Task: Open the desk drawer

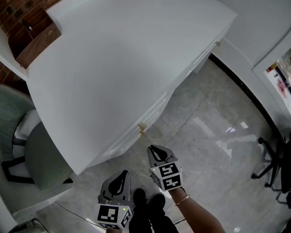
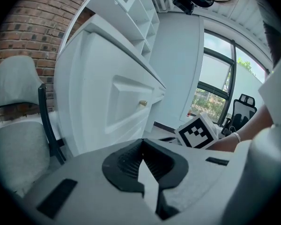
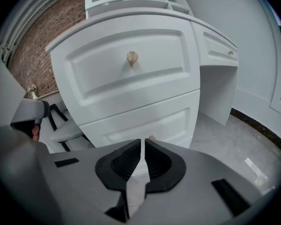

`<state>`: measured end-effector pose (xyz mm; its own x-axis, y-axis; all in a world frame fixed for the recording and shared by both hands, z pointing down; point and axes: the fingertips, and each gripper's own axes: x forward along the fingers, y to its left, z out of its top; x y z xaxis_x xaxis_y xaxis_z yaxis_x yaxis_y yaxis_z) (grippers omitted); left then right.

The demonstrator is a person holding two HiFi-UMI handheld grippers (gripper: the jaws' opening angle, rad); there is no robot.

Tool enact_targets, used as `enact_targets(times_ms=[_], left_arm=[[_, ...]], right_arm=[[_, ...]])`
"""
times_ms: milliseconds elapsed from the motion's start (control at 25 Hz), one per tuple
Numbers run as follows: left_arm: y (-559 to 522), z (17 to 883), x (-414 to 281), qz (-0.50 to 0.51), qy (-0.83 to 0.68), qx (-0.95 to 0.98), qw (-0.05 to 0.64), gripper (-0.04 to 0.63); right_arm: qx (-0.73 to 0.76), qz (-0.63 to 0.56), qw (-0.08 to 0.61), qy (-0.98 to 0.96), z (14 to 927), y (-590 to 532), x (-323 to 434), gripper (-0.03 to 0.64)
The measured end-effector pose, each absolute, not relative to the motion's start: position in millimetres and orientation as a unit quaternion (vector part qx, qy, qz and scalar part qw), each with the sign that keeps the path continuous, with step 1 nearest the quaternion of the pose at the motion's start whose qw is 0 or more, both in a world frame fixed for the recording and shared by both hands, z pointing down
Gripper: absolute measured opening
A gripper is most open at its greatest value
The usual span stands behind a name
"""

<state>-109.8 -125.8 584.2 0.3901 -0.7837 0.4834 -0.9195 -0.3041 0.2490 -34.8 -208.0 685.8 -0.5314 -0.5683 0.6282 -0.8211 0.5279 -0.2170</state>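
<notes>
At the bottom centre of the head view, the left hand-held gripper (image 1: pixel 122 174) and the right hand-held gripper (image 1: pixel 154 152) both have their jaws together with nothing between them. Each carries a black-and-white marker cube (image 1: pixel 166 175). Ahead of the right one's tips stands the closed drawer (image 3: pixel 131 78). Its long front runs left to right across the right gripper view, and its brass knob (image 3: pixel 132 56) faces the camera. Above it spreads the white bench (image 1: pixel 121 67).
</notes>
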Motion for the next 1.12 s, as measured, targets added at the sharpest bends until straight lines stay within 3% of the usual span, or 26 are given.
enact_targets(times_ms=[200, 320, 640, 1120], left_arm=[[-139.3, 600.2, -110.0, 0.132, -0.537, 0.796, 0.245, 0.009], [-144.7, 607.6, -110.0, 0.127, -0.539, 0.797, 0.242, 0.009], [-149.9, 627.0, -110.2, 0.120, -0.542, 0.797, 0.239, 0.009], [-155.8, 634.1, -117.7, 0.114, -0.547, 0.794, 0.239, 0.009]], right_arm=[[0.401, 0.245, 0.278, -0.838, 718.9, -221.2, -45.5, 0.009], [0.396, 0.241, 0.289, -0.838, 733.9, -229.7, -49.1, 0.066], [0.376, 0.212, 0.343, -0.834, 773.5, -256.4, -53.9, 0.123], [0.325, 0.158, 0.414, -0.836, 791.9, -274.4, -74.0, 0.089]])
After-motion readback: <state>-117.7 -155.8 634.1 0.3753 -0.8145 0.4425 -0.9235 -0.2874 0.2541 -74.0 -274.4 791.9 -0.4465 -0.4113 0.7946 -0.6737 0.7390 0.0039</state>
